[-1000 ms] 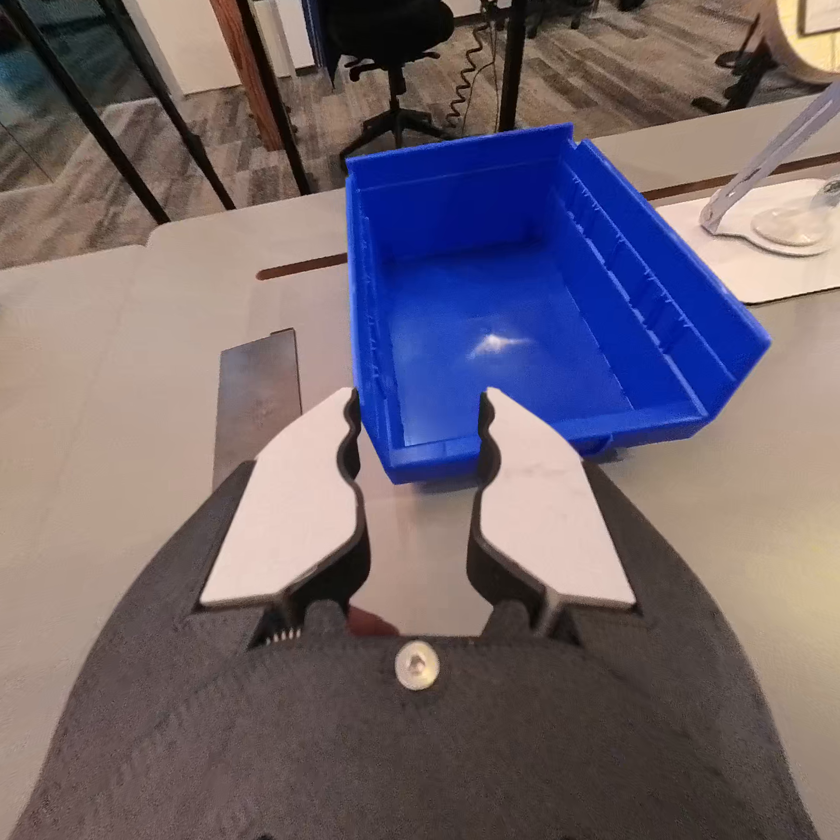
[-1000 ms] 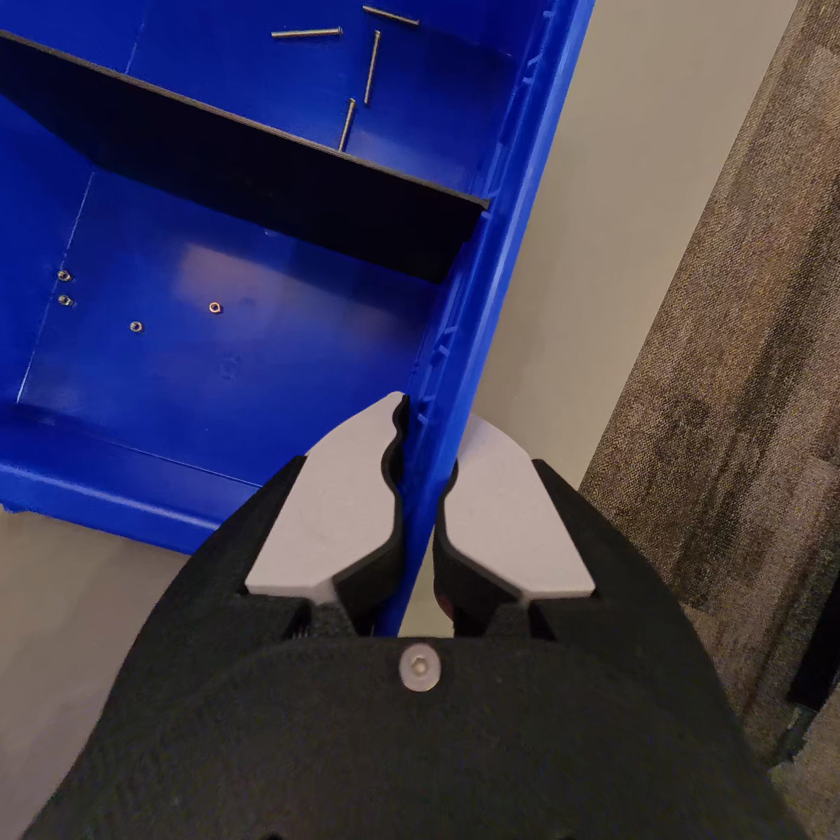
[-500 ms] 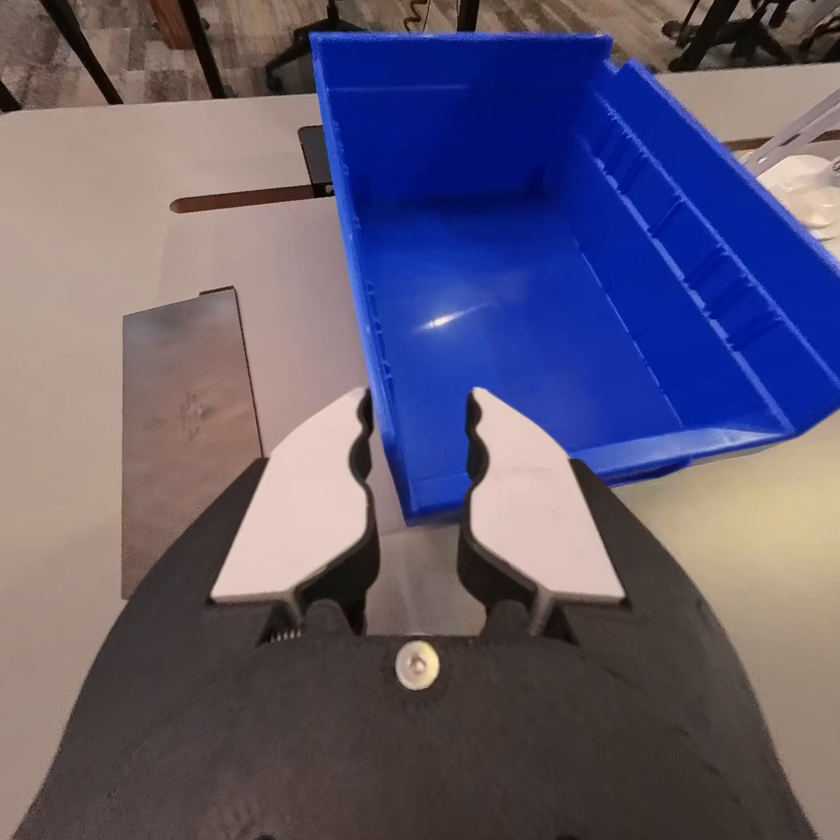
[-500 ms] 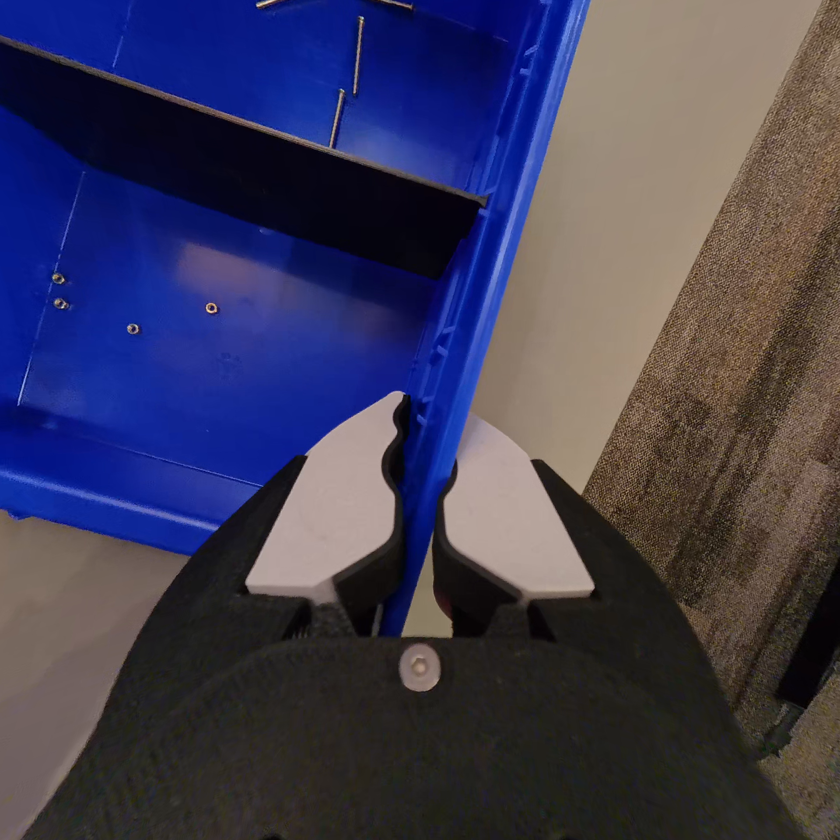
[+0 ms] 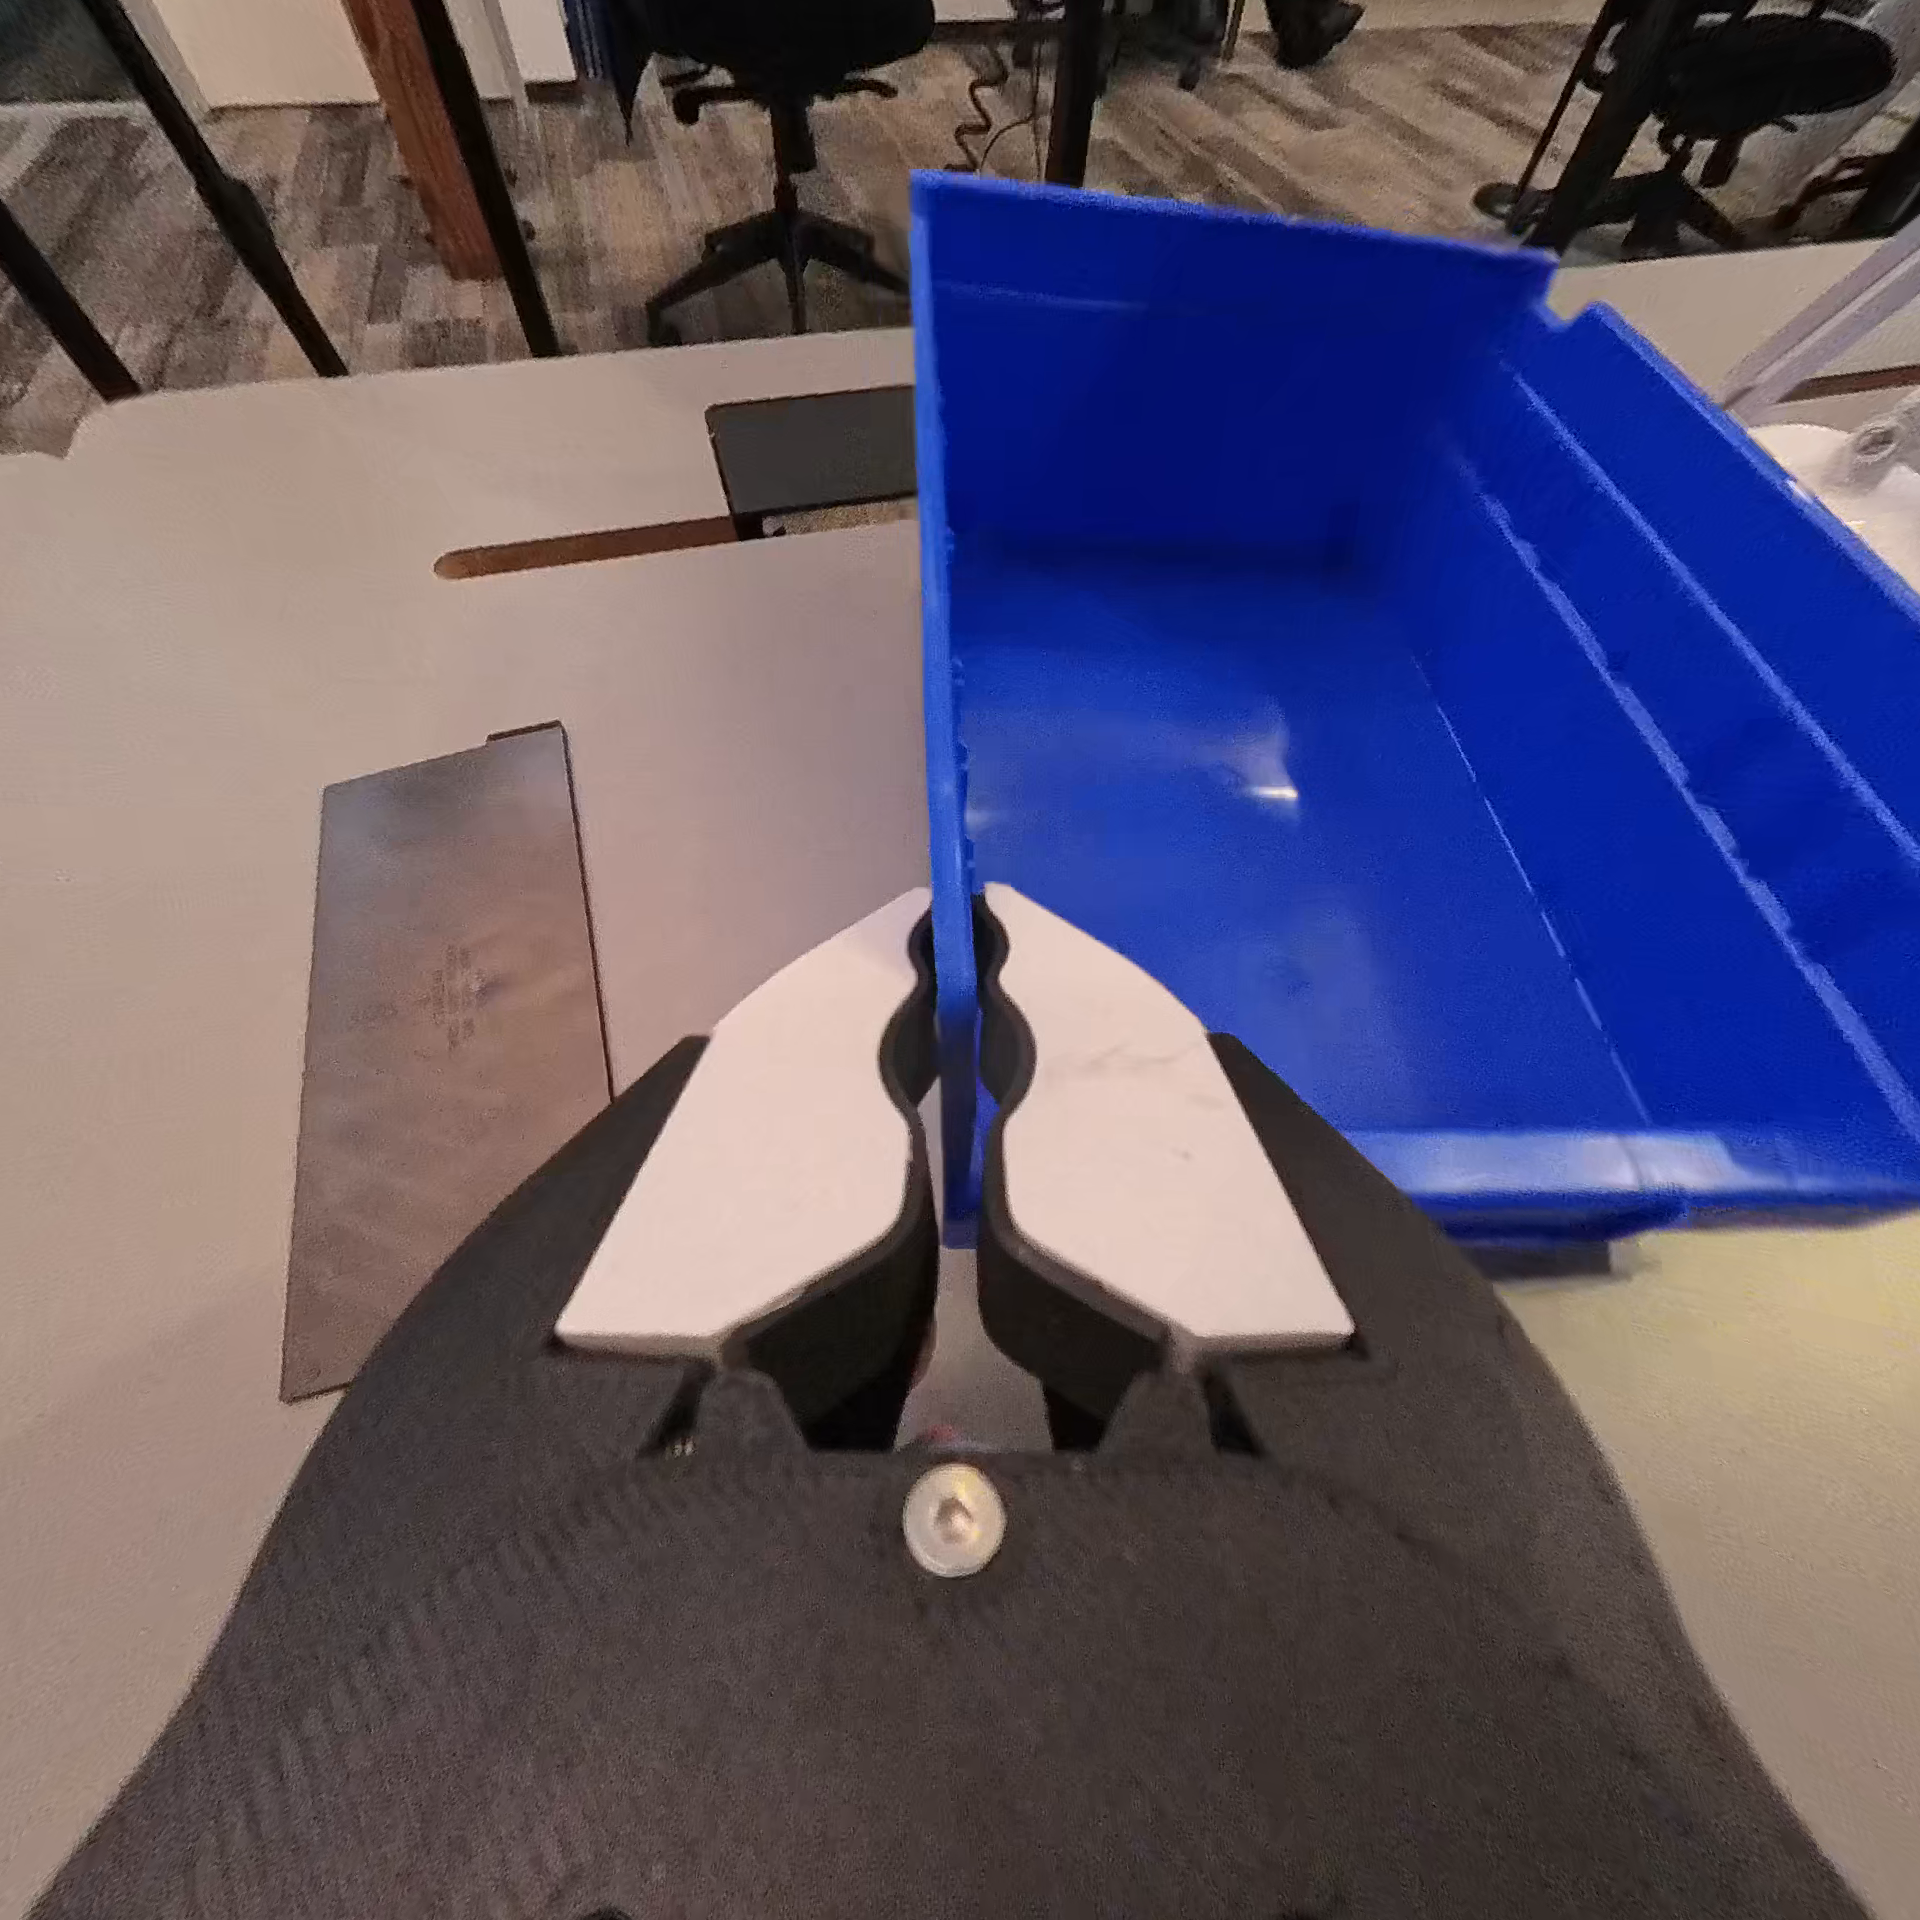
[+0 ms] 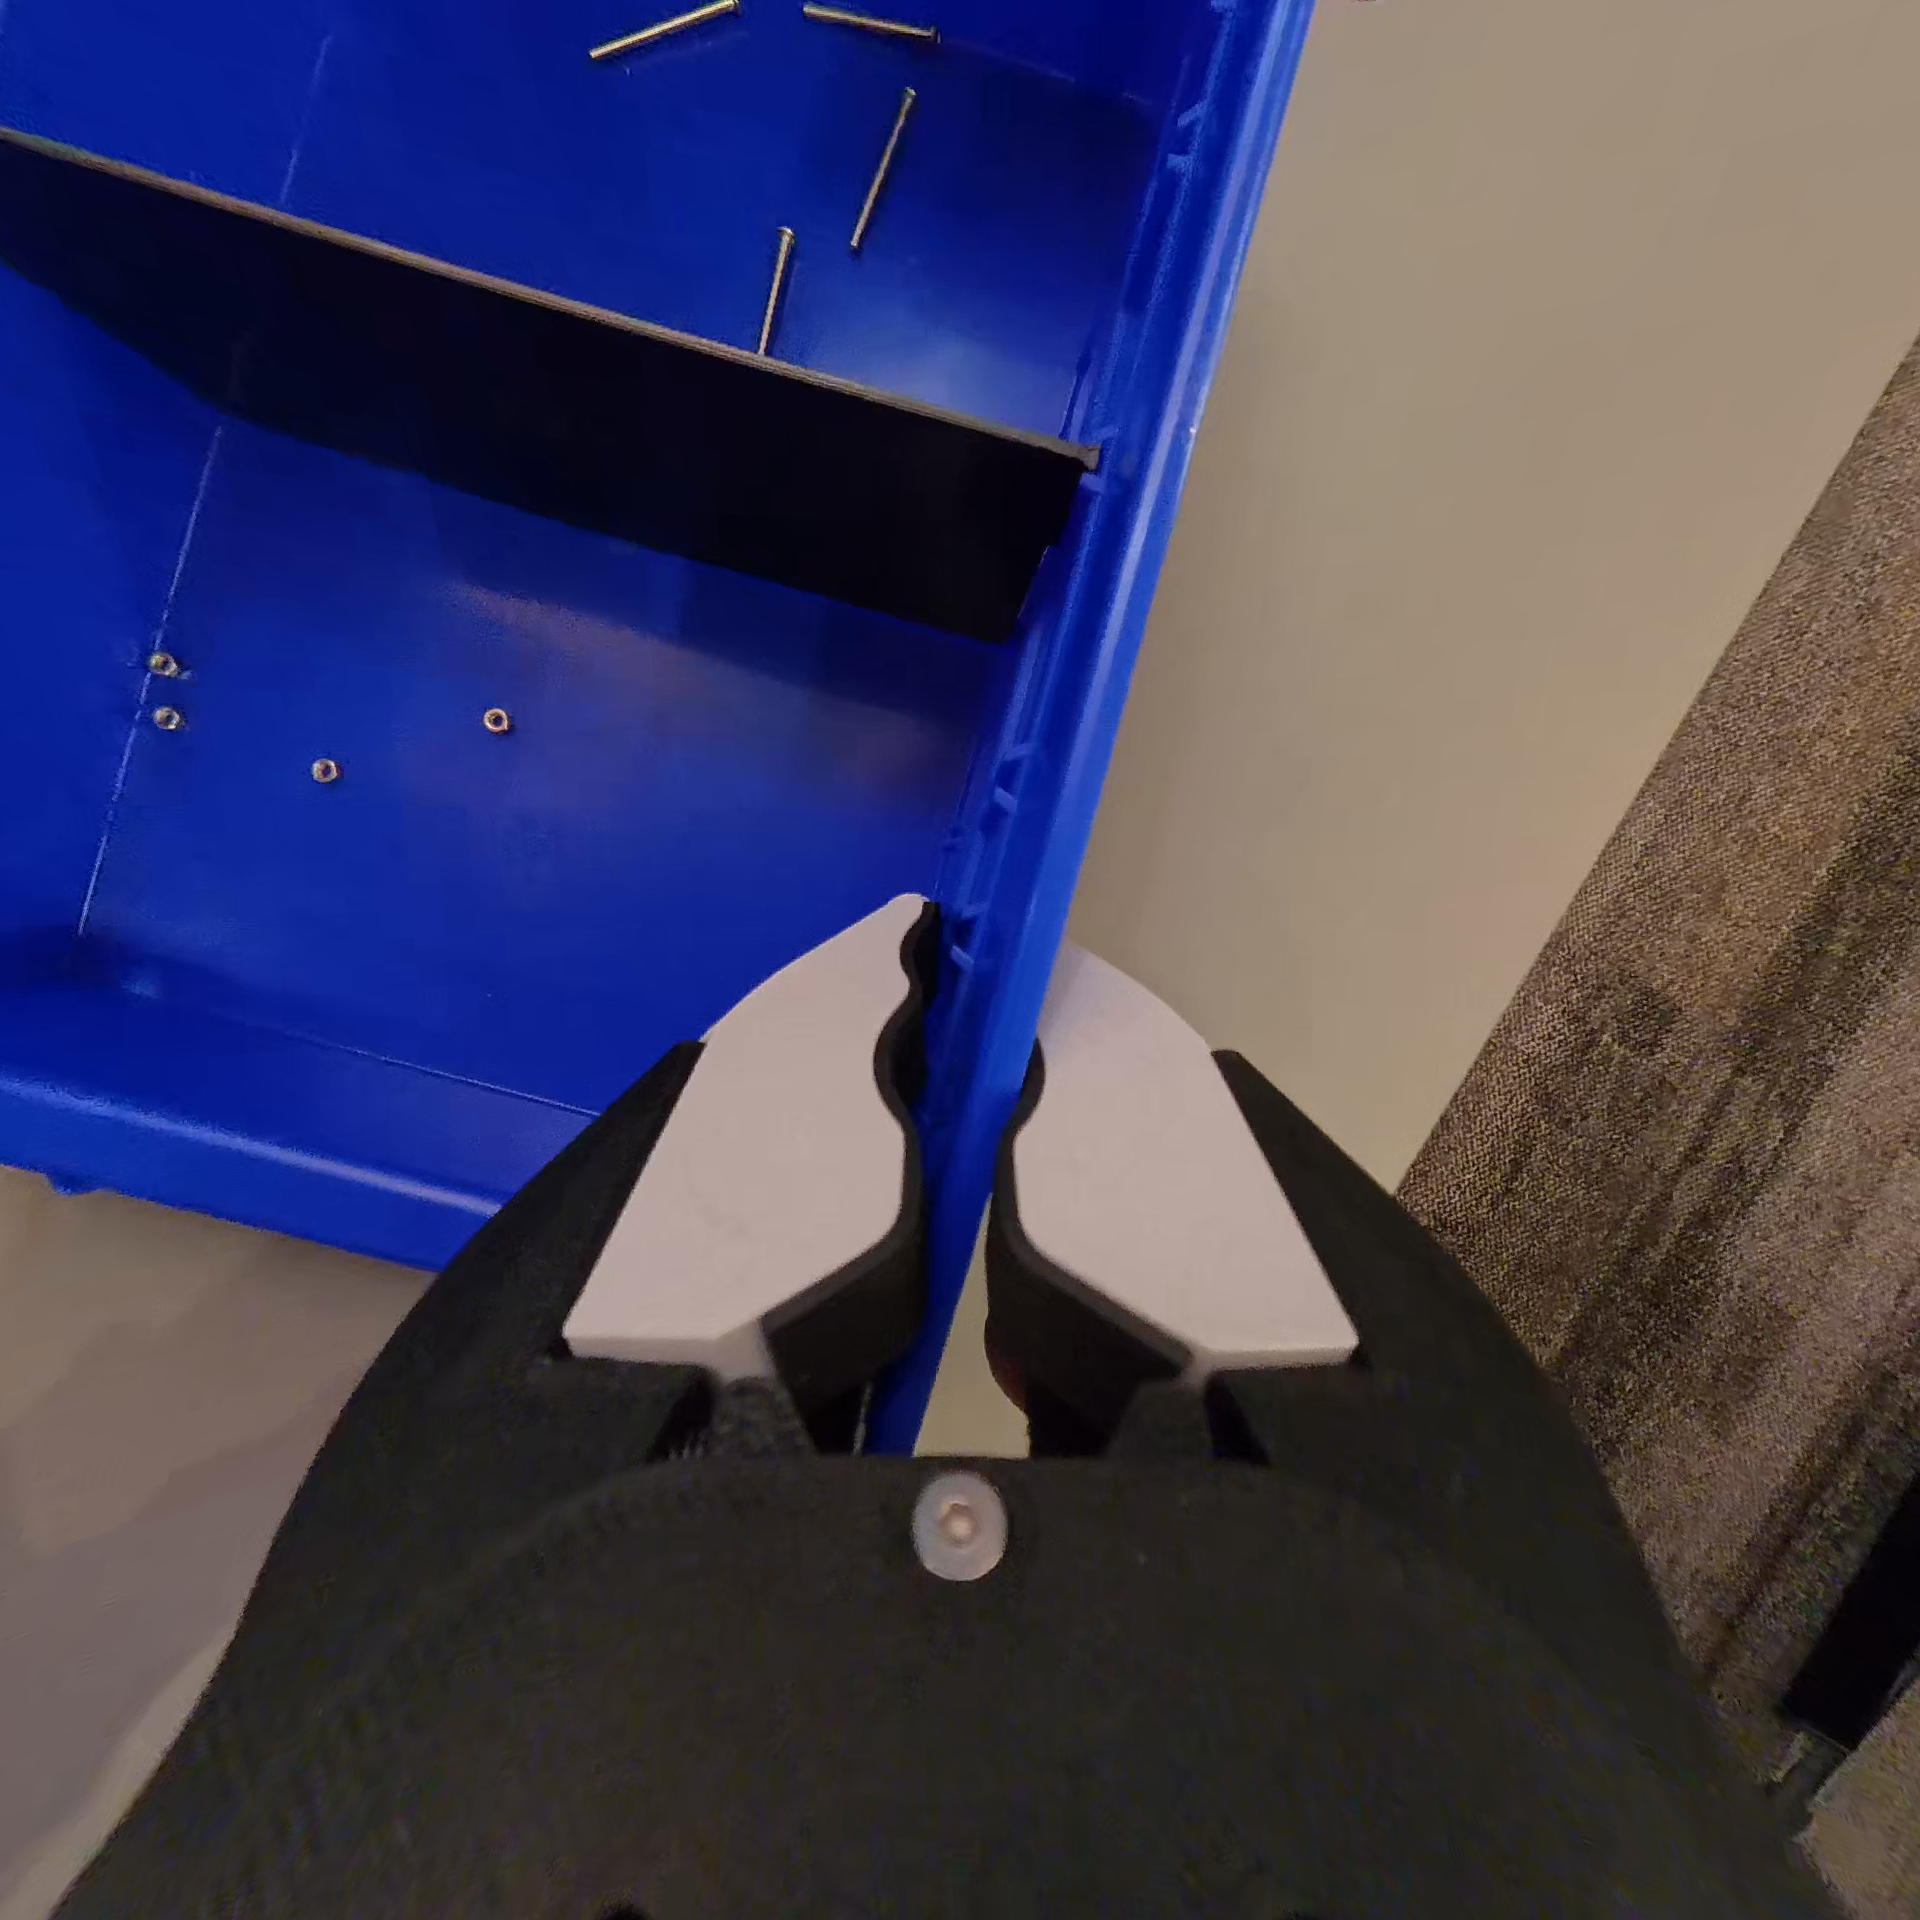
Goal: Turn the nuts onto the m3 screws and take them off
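blue plastic fills the left wrist view: an empty bin [image 5: 1351, 831] sits on a pale grey tabletop [image 5: 260, 623], and the left gripper [image 5: 956, 914] has its jaws pinching the bin's left side wall, one finger inside and one outside. a dark metal plate [image 5: 447, 1039] lies flat on the tabletop just left of the gripper, apart from the bin. office chairs [image 5: 790, 125] stand on the floor beyond the tabletop.

the right wrist view looks down into a second blue bin [image 6: 1132, 520] split by a black divider [image 6: 582, 447]. the right gripper [image 6: 977, 935] has its jaws pinching this bin's right side wall, one finger inside, the other outside and partly hidden behind the wall. four small nuts [image 6: 497, 720] lie scattered on the floor of the near compartment, well apart from the gripper. thin screws [image 6: 881, 166] lie loose in the far compartment behind the divider. grey carpet [image 6: 1662, 1039] shows past the tabletop's edge on the right.
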{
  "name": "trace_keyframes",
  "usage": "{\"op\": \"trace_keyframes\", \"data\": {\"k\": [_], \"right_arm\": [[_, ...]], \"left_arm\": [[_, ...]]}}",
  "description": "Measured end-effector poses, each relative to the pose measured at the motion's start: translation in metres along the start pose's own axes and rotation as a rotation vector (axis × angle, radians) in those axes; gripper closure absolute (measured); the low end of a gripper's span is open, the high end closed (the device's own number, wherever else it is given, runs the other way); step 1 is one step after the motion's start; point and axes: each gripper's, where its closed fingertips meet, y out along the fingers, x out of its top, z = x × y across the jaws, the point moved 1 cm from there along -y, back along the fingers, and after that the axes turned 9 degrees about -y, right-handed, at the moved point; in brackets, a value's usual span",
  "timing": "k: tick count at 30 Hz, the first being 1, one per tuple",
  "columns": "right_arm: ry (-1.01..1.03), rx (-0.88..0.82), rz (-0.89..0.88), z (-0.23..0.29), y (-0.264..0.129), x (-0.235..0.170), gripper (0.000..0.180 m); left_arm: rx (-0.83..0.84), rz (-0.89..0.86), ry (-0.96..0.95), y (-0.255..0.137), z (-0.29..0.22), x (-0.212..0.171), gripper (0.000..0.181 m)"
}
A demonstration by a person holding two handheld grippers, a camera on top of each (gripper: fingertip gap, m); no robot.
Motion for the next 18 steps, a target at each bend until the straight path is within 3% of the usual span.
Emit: {"op": "trace_keyframes", "data": {"k": [18], "right_arm": [[-0.045,0.050,-0.025,0.067,-0.027,-0.028,0.173]], "left_arm": [[-0.070,-0.113,0.052,-0.068,-0.041,0.011,0.179]]}}
